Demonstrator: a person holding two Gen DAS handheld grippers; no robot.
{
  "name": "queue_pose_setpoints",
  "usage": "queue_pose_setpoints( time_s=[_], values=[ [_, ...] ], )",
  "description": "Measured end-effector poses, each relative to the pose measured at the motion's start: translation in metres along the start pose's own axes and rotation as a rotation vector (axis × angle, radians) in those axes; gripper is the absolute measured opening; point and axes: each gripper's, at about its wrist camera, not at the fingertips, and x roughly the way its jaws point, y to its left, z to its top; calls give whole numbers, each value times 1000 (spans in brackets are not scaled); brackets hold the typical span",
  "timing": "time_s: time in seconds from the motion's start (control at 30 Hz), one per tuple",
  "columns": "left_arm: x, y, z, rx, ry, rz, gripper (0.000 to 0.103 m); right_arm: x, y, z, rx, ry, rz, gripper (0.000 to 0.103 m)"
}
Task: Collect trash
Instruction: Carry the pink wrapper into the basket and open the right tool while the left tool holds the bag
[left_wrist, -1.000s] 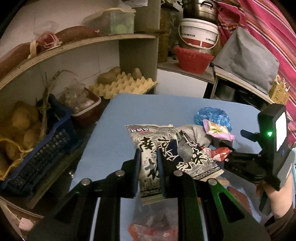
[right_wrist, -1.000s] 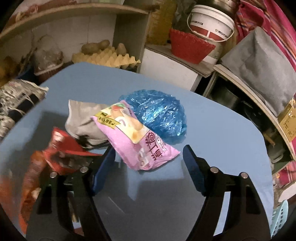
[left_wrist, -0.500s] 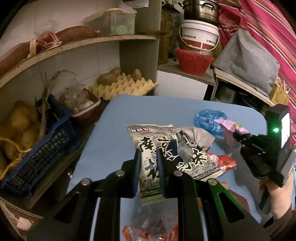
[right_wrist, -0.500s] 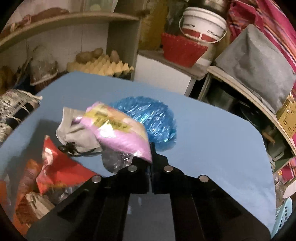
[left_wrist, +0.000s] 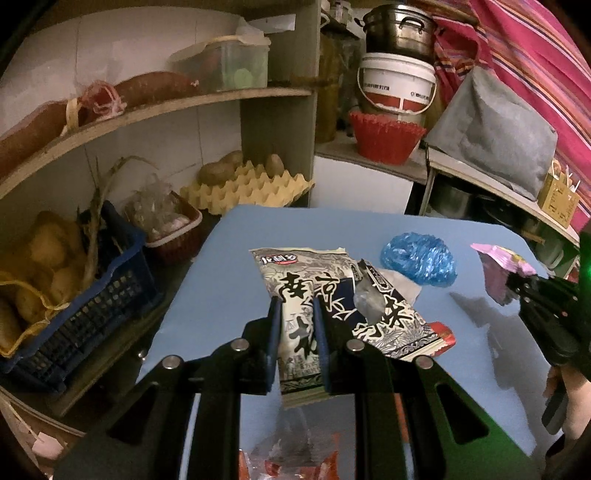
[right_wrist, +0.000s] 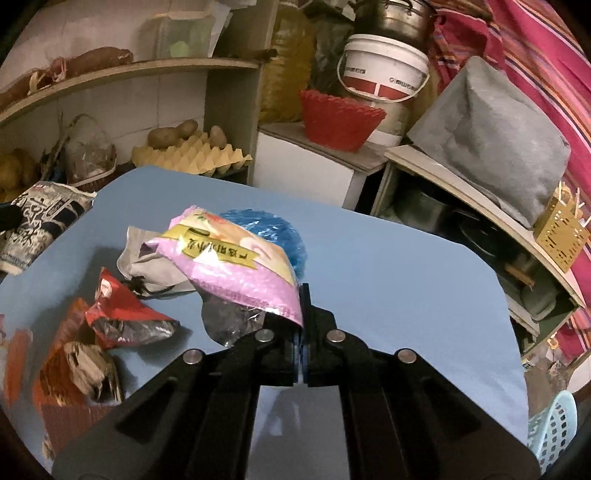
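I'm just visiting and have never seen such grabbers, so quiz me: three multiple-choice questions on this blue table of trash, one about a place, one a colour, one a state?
1. Where does the crumpled blue plastic bag lie?
A. on the light blue table
B. in the red basket
C. on the shelf

2. What colour is the packet in the right gripper?
A. green
B. pink
C. black

3. How is the left gripper?
A. wide open, empty
B. shut on the black-and-white printed snack bag
C. out of view

Answers: 1 A, it rests on the tabletop; 2 B, the pink snack packet is pinched by its edge; 3 B, both fingers press the bag.
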Motion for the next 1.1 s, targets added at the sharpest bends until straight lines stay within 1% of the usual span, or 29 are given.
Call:
queue_pose_setpoints(
  time_s=[0.27,0.47,0.63,0.87,1.1],
  values=[
    [-11,-12,4,4,-34,-9,18,-31,-16,-7,7,-37,-10,2],
    [-17,-20,5,10,-47,-15,18,-41,-27,-16,11,-32,-19,2],
    [-21,-31,0,47,-62,-10,18,-51,-38,-26,13,-28,-30,2],
    [-19,-29,-2,38,-56,-33,18,-68,-54,-43,44,-22,-6,2],
    [-23,-42,-6,42,-65,-44,18,-89,-75,-56,67,-31,14,2]
  ],
)
